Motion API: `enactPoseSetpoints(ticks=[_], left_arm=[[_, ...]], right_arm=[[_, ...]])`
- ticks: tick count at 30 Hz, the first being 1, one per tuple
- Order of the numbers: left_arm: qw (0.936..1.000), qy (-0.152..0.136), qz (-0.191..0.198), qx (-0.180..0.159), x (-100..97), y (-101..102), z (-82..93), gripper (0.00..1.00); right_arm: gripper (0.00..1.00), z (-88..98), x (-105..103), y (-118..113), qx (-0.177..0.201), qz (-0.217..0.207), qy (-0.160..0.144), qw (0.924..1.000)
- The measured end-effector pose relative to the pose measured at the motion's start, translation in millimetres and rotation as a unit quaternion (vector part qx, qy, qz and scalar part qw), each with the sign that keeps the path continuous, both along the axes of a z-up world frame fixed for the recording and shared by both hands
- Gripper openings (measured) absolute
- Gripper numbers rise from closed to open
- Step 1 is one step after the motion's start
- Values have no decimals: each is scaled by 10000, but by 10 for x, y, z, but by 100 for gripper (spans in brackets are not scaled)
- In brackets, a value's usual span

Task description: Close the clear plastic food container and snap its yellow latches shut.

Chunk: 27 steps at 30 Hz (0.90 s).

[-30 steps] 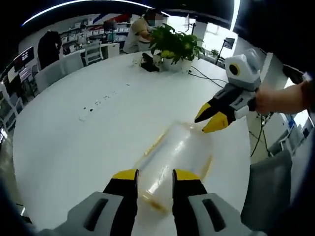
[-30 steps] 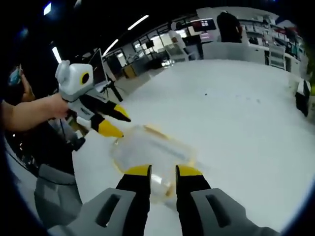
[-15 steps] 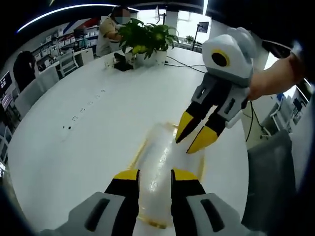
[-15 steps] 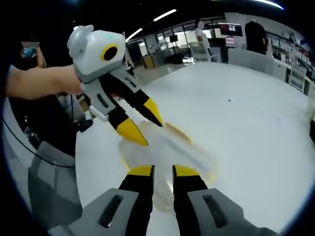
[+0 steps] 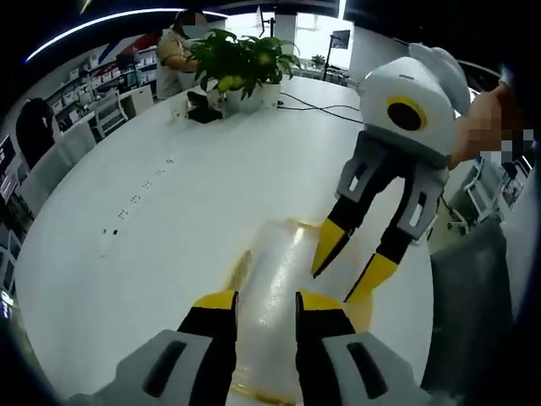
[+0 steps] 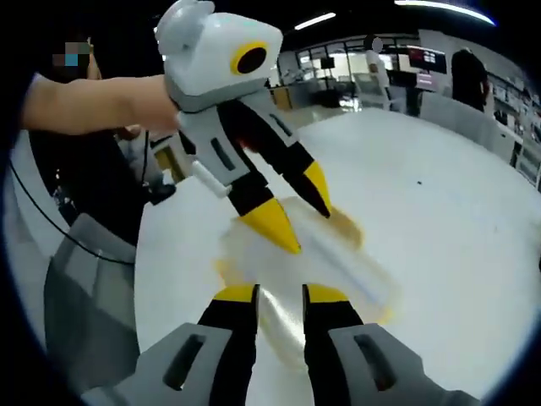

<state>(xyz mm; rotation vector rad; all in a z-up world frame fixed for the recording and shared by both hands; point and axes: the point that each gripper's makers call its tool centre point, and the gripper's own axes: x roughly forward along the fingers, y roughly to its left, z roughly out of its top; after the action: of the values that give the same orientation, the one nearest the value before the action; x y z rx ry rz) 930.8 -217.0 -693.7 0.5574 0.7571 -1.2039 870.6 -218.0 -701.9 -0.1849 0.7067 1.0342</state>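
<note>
A: Left gripper view, and there's the clear plastic food container (image 5: 275,296) lying on the white table (image 5: 127,220), straight ahead of the left gripper (image 5: 265,301), with a yellow latch (image 5: 237,269) running down its near-left side. Lid looks to be sitting on, though the blur won't let me swear it's seated.

B: And from the right gripper view the container (image 6: 313,262) sits between both tools, yellow trim at its far end (image 6: 347,228). I'd judge it light, thin-walled and slick, so it will skate on that smooth table if pushed from one side only. Best pin the lid from above and press each latch at its outer edge.

A: Agreed. Now the right gripper (image 5: 353,264) drops in steeply from the upper right, jaws apart with nothing between them, yellow tips poised just above the far-right edge of the container. A hand (image 5: 490,127) holds it from behind.

B: Same pairing seen from the other side: the left gripper (image 6: 297,220) angles down from the upper left, jaws spread, holding nothing, tips over the lid. The right gripper's own jaws (image 6: 281,294) stand parted too.

A: Beyond that, a potted plant (image 5: 241,63) at the table's far end, well apart.
</note>
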Motion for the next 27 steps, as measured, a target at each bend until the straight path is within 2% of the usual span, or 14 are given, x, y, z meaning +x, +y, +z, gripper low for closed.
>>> enactPoseSetpoints(ticks=[6,9,13,14,19,25,27], left_arm=[[9999,-26,-72,96,61,-14,-3,21],[9998,-27,-132,121,93,-40,4,22],[9994,-6,-262,227,123,-71,-22,24],[9993,3,-288,253,138,-80,-34,25],[9983,100,-407,399,167,-105,-82,26],[9952,351,-604,678,149,-97,-178,27],[9952,490,-575,628,151,-128,-182,27]], right_arm=[[20,-9,-66,42,-244,385,-382,9982],[23,-31,-87,48,-497,662,-717,9940],[24,-106,-129,37,-825,910,-961,9878],[24,-90,-135,70,-780,965,-1100,9862],[24,-119,-121,74,-1017,1009,-1405,9797],[26,-136,-110,117,-1166,1048,-1655,9737],[27,-140,-110,134,-1213,1096,-1753,9709]])
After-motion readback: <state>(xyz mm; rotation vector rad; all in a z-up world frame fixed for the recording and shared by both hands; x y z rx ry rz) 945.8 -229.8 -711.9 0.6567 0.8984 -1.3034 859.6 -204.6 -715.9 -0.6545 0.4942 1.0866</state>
